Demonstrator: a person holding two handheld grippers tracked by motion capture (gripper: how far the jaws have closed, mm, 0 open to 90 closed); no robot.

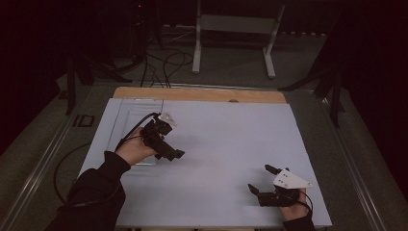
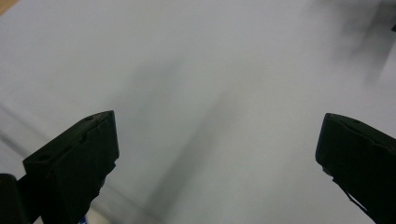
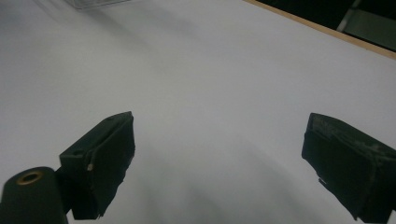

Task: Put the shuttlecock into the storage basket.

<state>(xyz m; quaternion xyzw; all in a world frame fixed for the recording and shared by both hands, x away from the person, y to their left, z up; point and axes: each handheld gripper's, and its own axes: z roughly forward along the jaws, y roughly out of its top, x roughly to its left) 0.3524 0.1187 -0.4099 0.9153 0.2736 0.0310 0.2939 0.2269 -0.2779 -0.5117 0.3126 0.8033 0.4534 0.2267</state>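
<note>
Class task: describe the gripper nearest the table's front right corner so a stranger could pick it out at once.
Start at the white table sheet. Near its front right corner a hand holds the black two-jaw right gripper. Unlike the left gripper, its jaws gape wide and a white three-cornered plate tops it.

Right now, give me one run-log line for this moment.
left gripper: open, nothing held | right gripper: open, nothing held | both above white table sheet

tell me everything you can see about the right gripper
The right gripper is a black hand-held tool with two blocky jaws, a grey three-cornered plate on top and a thin cable trailing back by the wrist. A hand holds it from the near edge, low over the white table near its right front corner, jaws pointing left. The jaws stand wide apart with nothing between them; its own view shows bare white surface in the gap.
</note>
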